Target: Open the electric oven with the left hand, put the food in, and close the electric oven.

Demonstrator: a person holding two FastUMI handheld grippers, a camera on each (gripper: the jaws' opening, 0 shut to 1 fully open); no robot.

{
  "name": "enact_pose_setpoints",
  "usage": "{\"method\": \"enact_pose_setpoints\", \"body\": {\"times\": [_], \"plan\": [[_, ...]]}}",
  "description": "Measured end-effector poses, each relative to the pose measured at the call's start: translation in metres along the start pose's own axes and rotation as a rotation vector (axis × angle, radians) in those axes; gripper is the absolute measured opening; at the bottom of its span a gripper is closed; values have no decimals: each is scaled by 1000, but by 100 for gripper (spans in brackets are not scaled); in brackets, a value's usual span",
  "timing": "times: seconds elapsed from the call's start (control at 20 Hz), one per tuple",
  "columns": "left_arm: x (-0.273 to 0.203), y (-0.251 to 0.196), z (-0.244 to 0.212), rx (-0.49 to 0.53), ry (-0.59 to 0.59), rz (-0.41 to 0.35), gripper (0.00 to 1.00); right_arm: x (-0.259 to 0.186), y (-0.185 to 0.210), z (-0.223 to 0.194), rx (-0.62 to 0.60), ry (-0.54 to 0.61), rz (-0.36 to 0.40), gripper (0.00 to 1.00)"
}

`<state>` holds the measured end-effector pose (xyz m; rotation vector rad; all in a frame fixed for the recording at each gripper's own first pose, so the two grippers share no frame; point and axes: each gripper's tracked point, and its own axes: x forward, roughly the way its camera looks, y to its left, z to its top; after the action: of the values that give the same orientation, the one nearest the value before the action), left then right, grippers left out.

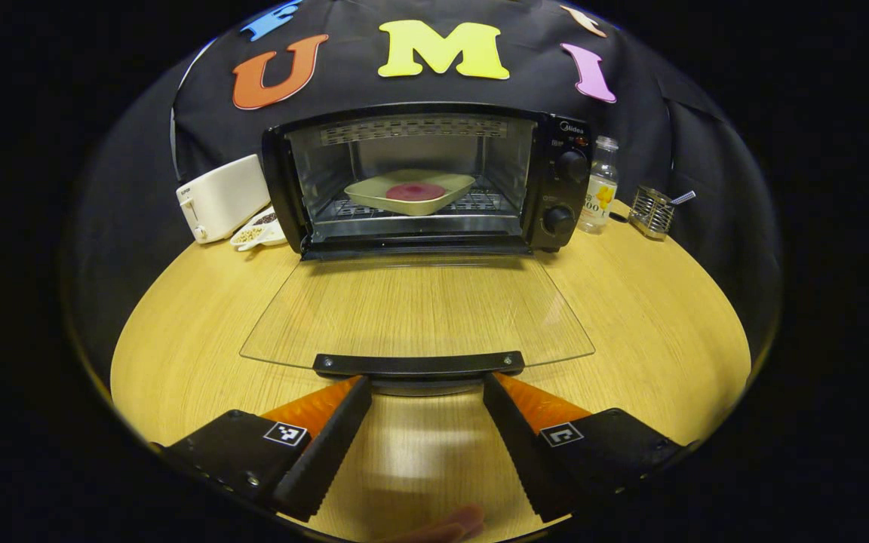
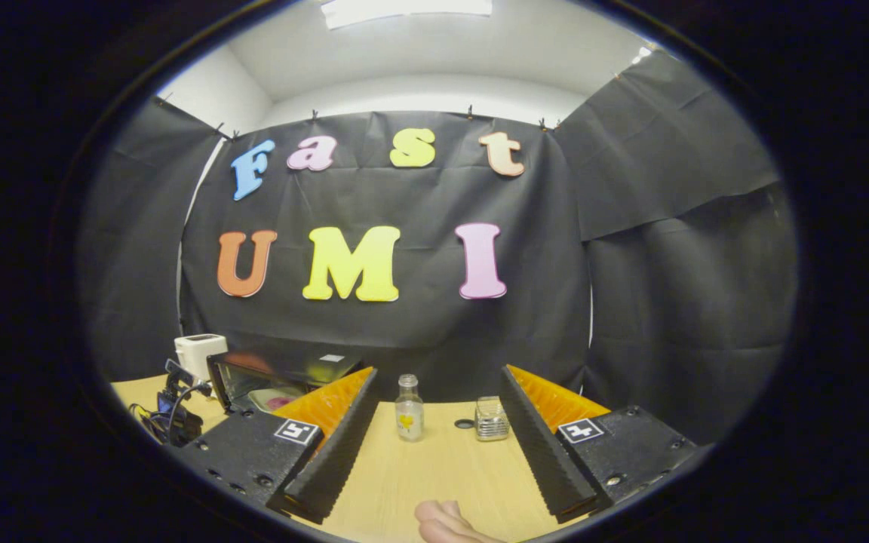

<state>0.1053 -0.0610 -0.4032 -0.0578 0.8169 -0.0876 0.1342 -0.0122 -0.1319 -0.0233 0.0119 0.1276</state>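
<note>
Your left tool (image 1: 427,392) is released, its 2 fingers spread just short of the black handle (image 1: 418,364) of the black electric oven's (image 1: 434,181) lowered glass door (image 1: 416,309). At 12 o'clock, the round red food (image 1: 415,191) sits on a cream tray (image 1: 446,204) inside. Your right tool (image 2: 434,422) gapes above the wooden desk (image 2: 434,467).

Bright overhead light, sharp focus, glare on table (image 1: 419,460), fisheye-bent edges.

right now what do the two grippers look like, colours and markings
Both look alike. The left gripper has two black fingers with ribbed inner faces, orange outer sides, and a small black-and-white square marker on each black base. The right gripper has the same build.
</note>
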Motion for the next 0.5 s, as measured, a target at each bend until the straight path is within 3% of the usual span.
{"method": "enact_pose_setpoints", "body": {"times": [0.1,0.15,0.2,0.25,0.5], "plan": [[-2,-1,2,-5,4,-1,100,3,-2,-5,8,16,6,97],[-3,0,3,-3,6,0,96,5,-3,-7,13,20,9,97],[-4,0,4,-5,9,0,100,7,-4,-9,15,25,8,97],[-6,0,6,-8,12,1,96,9,-6,-10,13,29,4,97],[-22,0,39,18,-44,4,96,7,-9,-10,6,30,2,96]]}}
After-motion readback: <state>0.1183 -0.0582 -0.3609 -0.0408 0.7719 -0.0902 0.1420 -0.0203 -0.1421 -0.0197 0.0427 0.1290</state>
